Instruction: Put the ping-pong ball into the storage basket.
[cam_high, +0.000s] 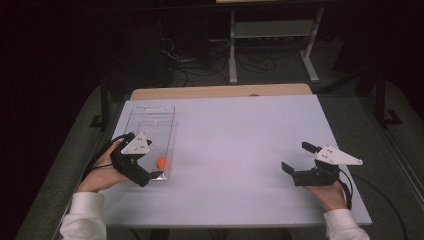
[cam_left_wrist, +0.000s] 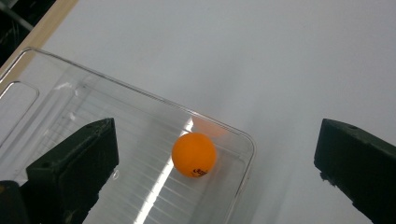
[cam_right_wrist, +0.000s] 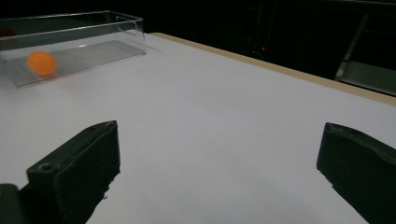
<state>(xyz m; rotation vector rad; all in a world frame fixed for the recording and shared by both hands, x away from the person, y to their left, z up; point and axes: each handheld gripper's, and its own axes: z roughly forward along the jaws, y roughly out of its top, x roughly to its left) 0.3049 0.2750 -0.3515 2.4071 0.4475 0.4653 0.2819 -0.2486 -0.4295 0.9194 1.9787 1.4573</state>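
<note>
— Where's the orange ball (cam_left_wrist: 194, 155)?

— Inside the clear plastic bin (cam_high: 170, 131), at its near end, resting on the ribbed floor close to the corner. In the left gripper view it carries a small dark print, too small to read. In the right gripper view the ball looks smeared through the bin wall.

— And the left gripper (cam_high: 148, 164)?

— Just above that near end, jaws spread wide, pinching nothing. One jaw hangs over the bin's inside, the other over bare table past the rim. Whether a jaw touches the bin I cannot tell; from the high view the gripper body covers that corner.

— The other side?

— The right gripper (cam_high: 299, 157) sits well apart from the bin, low over the table, jaws spread and empty. The person's white sleeves are cut off by the bottom edge.

— The surface?

— A white table (cam_high: 240, 135), with a wooden strip (cam_high: 220, 92) along its far edge.

— Beyond it?

— Dark. A white metal frame (cam_high: 272, 42) stands on the floor with a tangle of cables (cam_high: 200, 65) beside it; the rest is too dim to make out.
</note>
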